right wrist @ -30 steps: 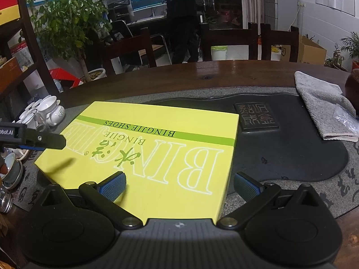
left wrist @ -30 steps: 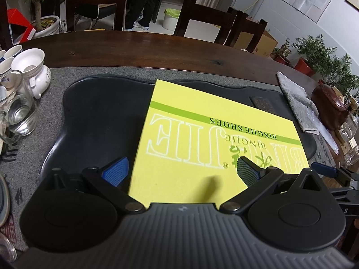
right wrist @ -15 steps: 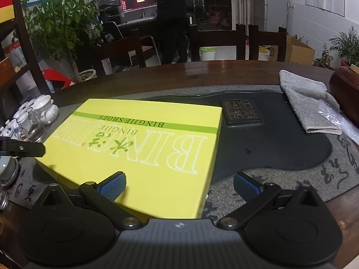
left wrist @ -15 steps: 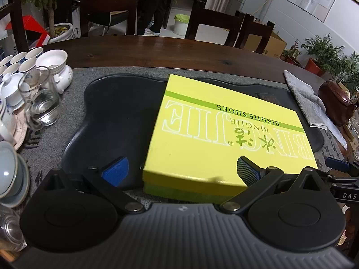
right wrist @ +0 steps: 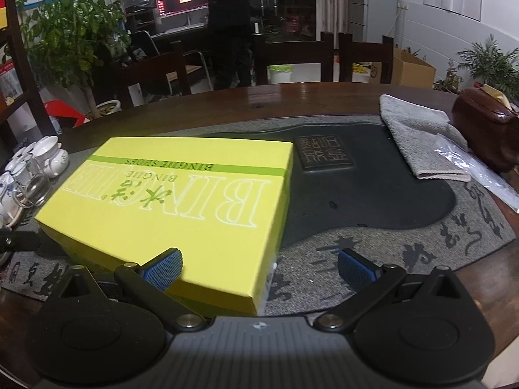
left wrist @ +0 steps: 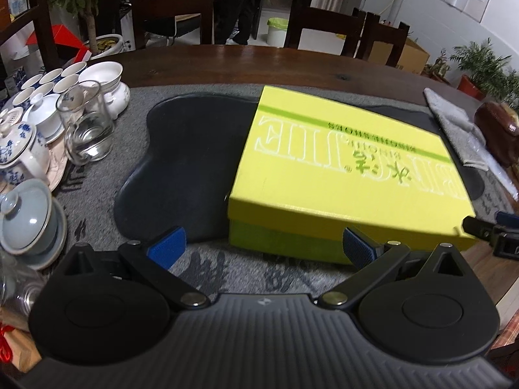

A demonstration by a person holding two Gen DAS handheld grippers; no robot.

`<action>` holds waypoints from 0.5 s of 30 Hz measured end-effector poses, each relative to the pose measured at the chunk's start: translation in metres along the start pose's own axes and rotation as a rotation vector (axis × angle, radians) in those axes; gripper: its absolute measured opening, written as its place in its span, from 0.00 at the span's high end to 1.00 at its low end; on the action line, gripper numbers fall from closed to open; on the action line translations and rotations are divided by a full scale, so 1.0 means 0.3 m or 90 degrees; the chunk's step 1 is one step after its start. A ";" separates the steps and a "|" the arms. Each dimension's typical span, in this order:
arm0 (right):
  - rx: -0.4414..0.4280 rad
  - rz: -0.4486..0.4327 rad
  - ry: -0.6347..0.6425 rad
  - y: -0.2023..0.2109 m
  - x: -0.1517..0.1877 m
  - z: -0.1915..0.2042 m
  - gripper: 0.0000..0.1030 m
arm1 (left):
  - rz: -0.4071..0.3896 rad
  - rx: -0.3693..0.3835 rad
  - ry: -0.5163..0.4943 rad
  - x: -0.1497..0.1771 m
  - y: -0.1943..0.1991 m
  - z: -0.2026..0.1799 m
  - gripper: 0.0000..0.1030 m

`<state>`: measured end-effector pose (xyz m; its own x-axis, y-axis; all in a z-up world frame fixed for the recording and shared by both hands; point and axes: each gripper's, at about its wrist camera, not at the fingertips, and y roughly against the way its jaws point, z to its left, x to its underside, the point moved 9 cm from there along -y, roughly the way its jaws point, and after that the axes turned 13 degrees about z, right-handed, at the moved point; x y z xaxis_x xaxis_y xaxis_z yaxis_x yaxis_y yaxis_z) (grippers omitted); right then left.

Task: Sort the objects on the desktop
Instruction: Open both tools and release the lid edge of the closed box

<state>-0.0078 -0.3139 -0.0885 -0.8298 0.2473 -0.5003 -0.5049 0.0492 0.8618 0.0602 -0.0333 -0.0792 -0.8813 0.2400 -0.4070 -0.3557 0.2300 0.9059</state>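
Observation:
A yellow-green shoe box [left wrist: 350, 168] with its lid on lies on the black tea tray [left wrist: 194, 155], print facing up. My left gripper [left wrist: 262, 246] is open just in front of the box's near left corner, touching nothing. In the right wrist view the same shoe box [right wrist: 181, 201] fills the left half. My right gripper [right wrist: 259, 267] is open at its near right corner, the left fingertip [right wrist: 162, 269] over the lid edge. Part of the right gripper [left wrist: 493, 227] shows past the box's right corner in the left wrist view.
Tea ware stands at the left: white cups [left wrist: 65, 77], a glass pitcher [left wrist: 87, 129], a blue-and-white teapot [left wrist: 16, 152], a lidded bowl [left wrist: 26, 217]. A grey cloth [right wrist: 418, 133], a dark stone seal block [right wrist: 324, 152], a brown pot [right wrist: 486, 126] and a plastic bag [right wrist: 470, 165] lie right. Chairs stand behind the table.
Both grippers have drawn back toward the near edge of the table. The box, earlier under them, now lies ahead with its front side showing. Both stay open.

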 end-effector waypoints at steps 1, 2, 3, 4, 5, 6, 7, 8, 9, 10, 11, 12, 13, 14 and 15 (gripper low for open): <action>0.006 0.000 -0.001 0.001 0.004 -0.005 0.00 | 0.003 -0.005 -0.001 0.007 -0.004 0.003 0.01; 0.013 0.000 -0.002 0.002 0.010 -0.012 0.00 | 0.005 -0.009 -0.001 0.015 -0.008 0.006 0.01; 0.016 0.001 -0.003 0.002 0.016 -0.017 0.00 | 0.009 -0.011 -0.001 0.021 -0.012 0.009 0.01; 0.019 0.002 -0.004 0.003 0.021 -0.022 0.00 | 0.012 -0.013 0.000 0.028 -0.016 0.012 0.01; 0.020 0.004 -0.006 0.003 0.027 -0.027 0.00 | 0.015 -0.017 0.001 0.033 -0.021 0.016 0.01; 0.020 0.004 -0.009 0.003 0.032 -0.032 0.00 | 0.016 -0.024 0.000 0.038 -0.026 0.020 0.01; 0.018 0.004 -0.012 0.003 0.035 -0.038 0.00 | 0.018 -0.031 -0.001 0.042 -0.031 0.025 0.01; 0.018 0.003 -0.014 0.005 0.038 -0.042 0.00 | 0.020 -0.038 -0.001 0.048 -0.035 0.028 0.01; 0.016 0.001 -0.016 0.009 0.043 -0.047 0.00 | 0.022 -0.041 -0.002 0.053 -0.038 0.030 0.01; 0.016 -0.001 -0.018 0.013 0.048 -0.052 0.00 | 0.024 -0.040 -0.002 0.057 -0.041 0.032 0.01; 0.016 -0.002 -0.015 0.017 0.053 -0.055 0.00 | 0.025 -0.040 -0.003 0.062 -0.044 0.032 0.01; 0.017 -0.003 -0.013 0.021 0.059 -0.058 0.00 | 0.026 -0.042 -0.004 0.065 -0.047 0.034 0.01; 0.024 -0.002 -0.012 0.025 0.066 -0.064 0.00 | 0.027 -0.046 -0.006 0.068 -0.049 0.034 0.01; 0.032 -0.003 -0.010 0.026 0.071 -0.069 0.00 | 0.027 -0.050 -0.007 0.071 -0.051 0.035 0.01; 0.037 -0.004 -0.010 0.029 0.075 -0.074 0.00 | 0.028 -0.054 -0.008 0.075 -0.053 0.036 0.01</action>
<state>-0.0361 -0.3294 -0.0943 -0.8227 0.2617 -0.5047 -0.4951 0.1066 0.8623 0.0496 -0.0214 -0.1040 -0.8929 0.2599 -0.3676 -0.3422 0.1388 0.9293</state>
